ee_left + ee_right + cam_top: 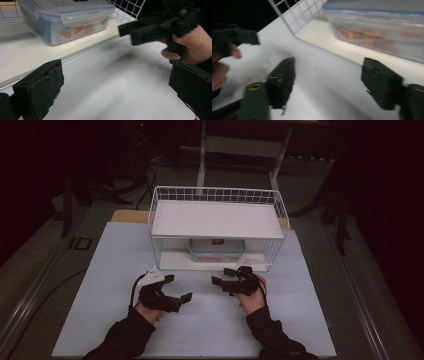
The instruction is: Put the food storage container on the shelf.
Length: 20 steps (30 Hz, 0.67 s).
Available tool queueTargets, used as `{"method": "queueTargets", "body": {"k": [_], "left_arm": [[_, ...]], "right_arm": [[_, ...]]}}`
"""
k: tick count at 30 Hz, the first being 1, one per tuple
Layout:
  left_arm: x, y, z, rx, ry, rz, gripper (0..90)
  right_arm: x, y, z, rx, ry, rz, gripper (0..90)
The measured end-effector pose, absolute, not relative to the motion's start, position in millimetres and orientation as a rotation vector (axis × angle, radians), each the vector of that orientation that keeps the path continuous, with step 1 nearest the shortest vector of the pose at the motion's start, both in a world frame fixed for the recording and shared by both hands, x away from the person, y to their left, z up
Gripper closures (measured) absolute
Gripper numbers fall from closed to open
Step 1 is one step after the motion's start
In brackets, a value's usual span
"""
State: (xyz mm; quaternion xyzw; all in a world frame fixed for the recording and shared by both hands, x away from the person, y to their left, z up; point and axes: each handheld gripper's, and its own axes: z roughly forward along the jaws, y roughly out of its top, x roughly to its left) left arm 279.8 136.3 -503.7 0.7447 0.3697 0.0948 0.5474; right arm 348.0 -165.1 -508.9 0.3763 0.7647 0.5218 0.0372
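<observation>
Nothing done yet: box (217,251) left in rack (218,195); both grippers (177,287) (223,275) wide open, empty, just short.

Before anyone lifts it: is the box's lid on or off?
On. The lid covers the box, and a side clip lies folded down against its wall. Whether every clip is latched, cannot tell.
</observation>
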Motion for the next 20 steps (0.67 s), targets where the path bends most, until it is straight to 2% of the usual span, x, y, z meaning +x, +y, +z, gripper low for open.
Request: {"method": "queueTargets", "body": {"k": [1,2,3,13,20], "left_arm": [[280,136,-504,1.765,0.876,0.225,0.0],[278,136,-503,1.764,0.865,0.225,0.0],[278,136,-502,1.763,0.861,0.226,0.0],[274,137,-504,1.764,0.846,0.226,0.0],[274,136,-505,1.772,0.837,0.222,0.0]], "right_arm": [[348,-165,-509,1.155,2.347,1.602,26.0],[337,-171,-509,1.128,2.341,1.606,20.4],[333,-174,-509,1.124,2.339,1.606,19.3],[298,-203,-516,1.07,2.345,1.477,19.8],[289,-213,-520,1.088,2.364,1.442,20.8]]}}
